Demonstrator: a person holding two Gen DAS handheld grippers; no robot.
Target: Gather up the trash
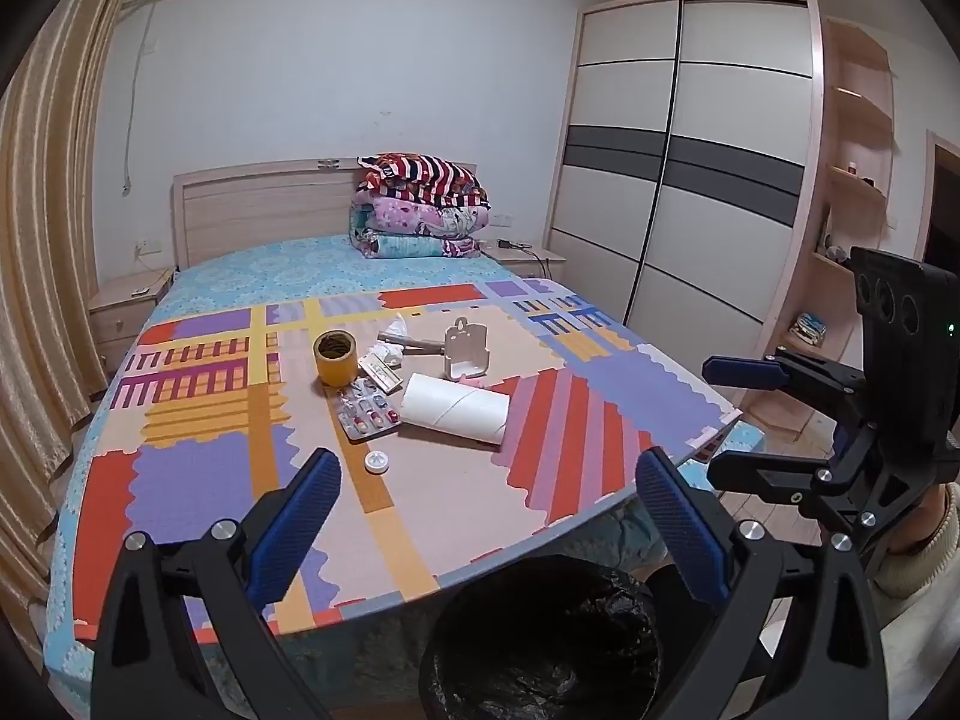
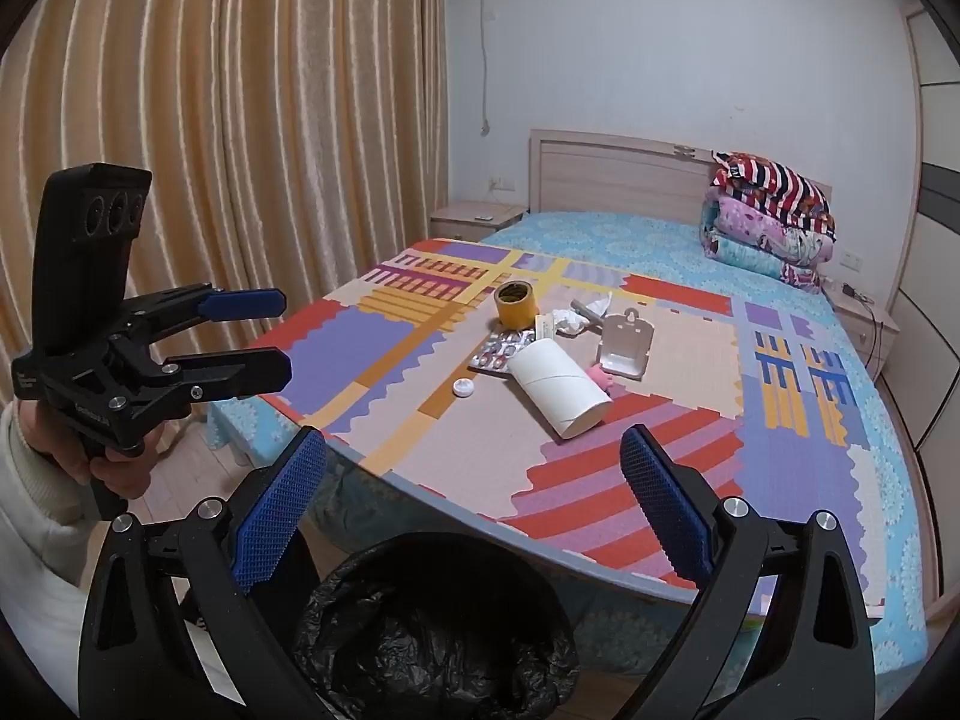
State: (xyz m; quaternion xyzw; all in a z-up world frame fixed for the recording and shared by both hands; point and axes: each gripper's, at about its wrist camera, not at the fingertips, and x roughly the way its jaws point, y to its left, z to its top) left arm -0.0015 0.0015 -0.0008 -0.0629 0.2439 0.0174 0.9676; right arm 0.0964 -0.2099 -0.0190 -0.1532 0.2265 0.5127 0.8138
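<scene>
- Left gripper (image 1: pixel 487 474) and right gripper (image 2: pixel 474 456): jaws spread wide, holding nothing.
- Cardboard tube (image 1: pixel 454 408), blister pack (image 1: pixel 367 417), bottle cap (image 1: pixel 377 462) lie on the foam mat (image 1: pixel 456 510), ahead, untouched.
- Black-lined bin (image 1: pixel 540 648) sits just below.

Bed (image 1: pixel 252 267) with blue patterned sheet fills mid-frame. Foam puzzle mat (image 1: pixel 198 480), multicolour, lies flat over the near end of it. Folded quilts (image 1: pixel 420 207) stacked at the headboard, upper centre of the left wrist view.

On the mat, clustered centre frame:
- yellow tape roll (image 1: pixel 335 357), upright, left of cluster
- pill blister packs (image 1: pixel 367 417) just right of and below the tape
- white cardboard tube (image 1: pixel 454 408) on its side, touching the blister packs
- small white cap (image 1: pixel 377 463), alone, lower left of the tube
- beige plastic holder (image 1: pixel 465 353), upright, behind the tube
- crumpled tissue (image 1: pixel 384 354) and a flat wrapper (image 1: pixel 381 373) between tape and holder

Rest of the mat bare.
</scene>
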